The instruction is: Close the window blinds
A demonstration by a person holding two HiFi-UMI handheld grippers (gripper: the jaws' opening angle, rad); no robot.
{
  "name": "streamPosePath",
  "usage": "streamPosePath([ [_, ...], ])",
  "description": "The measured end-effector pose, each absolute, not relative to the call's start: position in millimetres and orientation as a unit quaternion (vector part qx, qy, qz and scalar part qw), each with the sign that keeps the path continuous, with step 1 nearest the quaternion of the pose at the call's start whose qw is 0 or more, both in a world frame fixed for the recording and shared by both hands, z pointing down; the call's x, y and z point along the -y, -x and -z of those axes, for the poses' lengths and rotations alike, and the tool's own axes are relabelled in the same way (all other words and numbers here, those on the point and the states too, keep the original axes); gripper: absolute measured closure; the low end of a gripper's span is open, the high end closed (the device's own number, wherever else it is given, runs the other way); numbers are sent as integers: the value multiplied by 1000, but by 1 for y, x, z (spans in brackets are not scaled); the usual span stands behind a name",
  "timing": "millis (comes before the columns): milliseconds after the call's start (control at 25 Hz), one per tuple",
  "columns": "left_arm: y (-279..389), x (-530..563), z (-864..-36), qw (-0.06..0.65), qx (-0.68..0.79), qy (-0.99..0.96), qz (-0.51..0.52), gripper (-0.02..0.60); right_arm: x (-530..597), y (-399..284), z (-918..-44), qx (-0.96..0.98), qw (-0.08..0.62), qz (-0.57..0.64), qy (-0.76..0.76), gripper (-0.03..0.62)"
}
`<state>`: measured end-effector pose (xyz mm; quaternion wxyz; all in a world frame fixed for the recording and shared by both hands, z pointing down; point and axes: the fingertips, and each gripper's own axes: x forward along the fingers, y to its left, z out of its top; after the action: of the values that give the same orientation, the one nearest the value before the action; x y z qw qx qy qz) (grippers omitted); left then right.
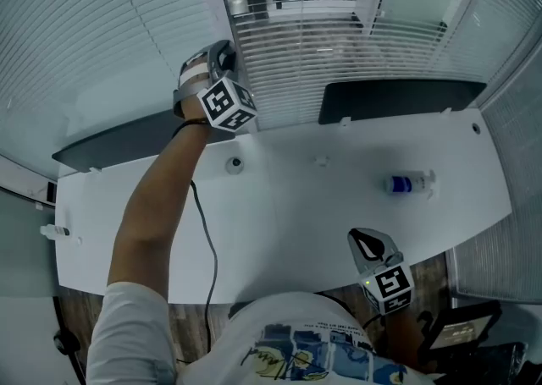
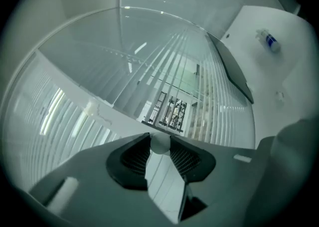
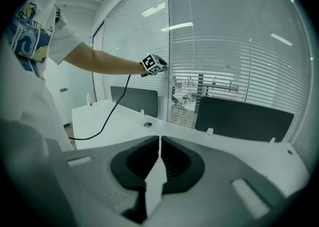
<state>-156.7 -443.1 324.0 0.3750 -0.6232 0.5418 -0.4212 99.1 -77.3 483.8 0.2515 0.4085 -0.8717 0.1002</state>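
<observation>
White slats, thin and light by the look of them, prob. alu or plastic; the blinds [image 1: 296, 62] hang just past the far edge of the desk [image 1: 339, 214], and the middle panel is tilted open enough that u can see through it; left gripper [image 1: 222, 57] is up at that panel's left side, above the desk's far edge, w/ its jaws part way closed and pinching a small white knob [image 2: 160, 144] right at the tips; can't tell if that's a wand end or a cord pull tbh; right gripper [image 1: 370, 245] hangs low over the near edge of the desk, jaws together, nothing in them. Handling, imo: slats bend and crease easy so don't grab those; take the control piece only, which the left one has; knob looks smooth and round, so it could pop out of the tips under a hard tug; a grip further back on the pads would prob. hold better; pull or twist should need little force, and yanking risks the mechanism up top; small bottle [image 1: 409, 183] lies near the desk's right end, well apart from all this.
</observation>
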Motion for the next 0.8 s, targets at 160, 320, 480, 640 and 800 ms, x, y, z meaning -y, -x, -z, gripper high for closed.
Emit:
streamPosePath([
  [160,160,443,-322,308,-591,654,358,451,77,-98,-484,872,252,-101,-406,588],
  [320,166,443,-319,231,-638,678,285,451,77,-98,-484,872,253,-101,-406,588],
  [480,171,442,-316,150,-673,693,209,451,77,-98,-484,872,252,-100,-407,588],
  [640,175,440,-314,77,-691,705,139,451,76,-97,-484,873,251,-102,-406,588],
  [800,179,439,-311,29,-698,711,80,451,75,-98,-486,873,251,-102,-406,588],
])
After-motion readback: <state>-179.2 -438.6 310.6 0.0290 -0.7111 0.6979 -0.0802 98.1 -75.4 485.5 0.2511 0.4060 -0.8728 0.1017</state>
